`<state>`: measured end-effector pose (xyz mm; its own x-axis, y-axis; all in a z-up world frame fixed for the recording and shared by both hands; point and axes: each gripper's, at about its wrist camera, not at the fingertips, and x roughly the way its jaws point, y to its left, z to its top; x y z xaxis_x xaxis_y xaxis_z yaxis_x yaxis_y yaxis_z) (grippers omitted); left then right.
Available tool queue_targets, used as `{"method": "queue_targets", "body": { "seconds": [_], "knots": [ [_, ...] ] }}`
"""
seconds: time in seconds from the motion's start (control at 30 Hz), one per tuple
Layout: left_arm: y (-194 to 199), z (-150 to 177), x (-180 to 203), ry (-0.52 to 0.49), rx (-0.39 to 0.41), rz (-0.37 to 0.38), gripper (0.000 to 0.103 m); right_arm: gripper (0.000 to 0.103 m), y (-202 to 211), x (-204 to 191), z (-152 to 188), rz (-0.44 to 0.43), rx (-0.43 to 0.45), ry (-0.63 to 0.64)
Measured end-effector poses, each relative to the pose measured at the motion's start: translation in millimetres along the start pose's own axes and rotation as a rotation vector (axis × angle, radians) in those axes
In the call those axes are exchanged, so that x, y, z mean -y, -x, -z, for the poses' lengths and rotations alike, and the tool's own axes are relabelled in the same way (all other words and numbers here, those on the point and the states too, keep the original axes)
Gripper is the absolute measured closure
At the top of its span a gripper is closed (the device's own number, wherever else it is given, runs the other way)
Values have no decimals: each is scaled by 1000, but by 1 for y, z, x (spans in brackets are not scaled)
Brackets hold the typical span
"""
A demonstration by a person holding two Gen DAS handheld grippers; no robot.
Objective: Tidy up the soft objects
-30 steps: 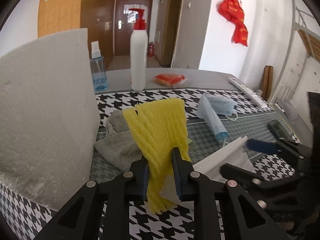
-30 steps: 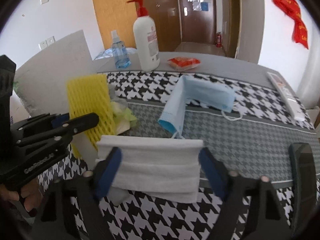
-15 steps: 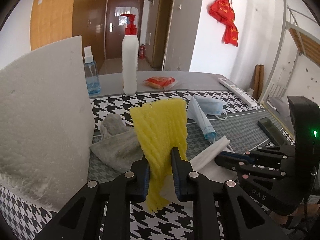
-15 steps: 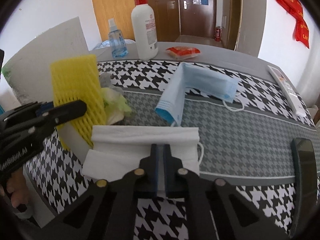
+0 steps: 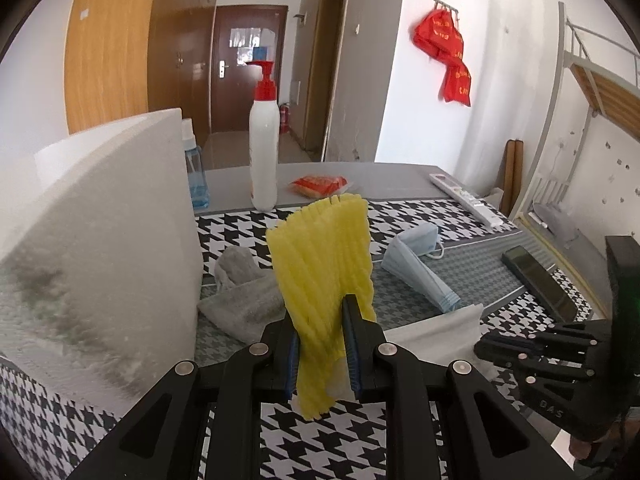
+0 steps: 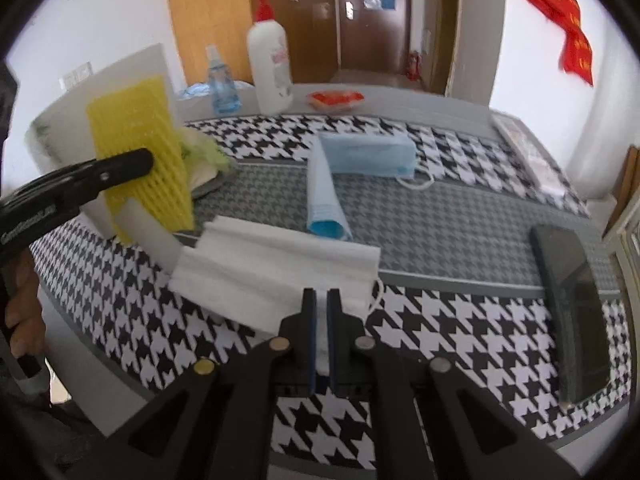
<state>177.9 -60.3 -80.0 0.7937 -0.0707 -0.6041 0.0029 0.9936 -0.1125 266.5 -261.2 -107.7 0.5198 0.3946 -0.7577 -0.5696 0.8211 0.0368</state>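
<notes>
My left gripper (image 5: 322, 322) is shut on a yellow foam net sleeve (image 5: 322, 264) and holds it upright above the houndstooth table; the sleeve also shows in the right wrist view (image 6: 138, 148). My right gripper (image 6: 321, 300) is shut on the near edge of a white face mask (image 6: 276, 270), lifted off the table; the mask shows in the left wrist view (image 5: 436, 330). A blue face mask (image 6: 362, 158) lies flat in the middle. A grey cloth (image 5: 244, 300) lies beside the white foam block (image 5: 100, 248).
A white pump bottle (image 5: 264, 152), a blue spray bottle (image 6: 220, 88) and a red snack packet (image 5: 320, 186) stand at the back. A dark phone (image 6: 572, 300) lies at the right. A white power strip (image 5: 466, 198) lies at the far right edge.
My right gripper closed on the white mask and has lifted its near edge. My left gripper has raised the yellow sleeve a little.
</notes>
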Motion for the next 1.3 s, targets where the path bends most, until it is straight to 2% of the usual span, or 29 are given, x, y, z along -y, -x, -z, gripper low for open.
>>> {"method": "queue_targets", "body": {
  "seconds": [0.03,0.1,0.13,0.17,0.3,0.43,0.6,0.67,0.73,0.8,0.83,1.0,1.1,1.23,1.3],
  "knots": [
    [2,0,0,2,3,-2,82,89,1,-3,-1,-4,4,12],
    [5,0,-1,6,4,-2,82,66,7,-13,2,-21,21,45],
    [7,-1,-2,12,6,2,82,48,6,-17,1,-25,26,58],
    [9,-2,-3,16,9,5,82,39,7,-22,2,-28,35,79],
    [20,-6,-6,15,41,10,83,39,5,-36,2,-58,58,129],
    [25,-7,-8,12,56,9,83,39,-9,-41,0,-61,25,146],
    [15,-1,-11,20,4,11,81,39,-23,-42,0,-90,-18,141],
    [10,0,-10,14,-12,8,78,56,-26,-40,0,-115,-35,130],
    [7,3,-9,4,-28,16,76,62,-28,-39,-2,-135,-32,122],
    [3,7,-7,-3,-43,19,65,68,-28,-40,-3,-153,-34,122],
    [1,9,-5,-8,-49,22,63,69,-28,-40,-3,-157,-35,120],
    [-6,14,-9,2,-81,-3,59,70,-22,-38,-7,-168,-23,92],
    [-8,14,-10,7,-92,-17,50,70,-24,-33,-11,-112,-15,93],
    [-14,14,-12,22,-95,-27,50,70,-36,-33,-11,-99,-45,94],
    [-20,14,-13,18,-121,-35,52,70,-36,-33,-12,-90,-39,93]
  ]
}}
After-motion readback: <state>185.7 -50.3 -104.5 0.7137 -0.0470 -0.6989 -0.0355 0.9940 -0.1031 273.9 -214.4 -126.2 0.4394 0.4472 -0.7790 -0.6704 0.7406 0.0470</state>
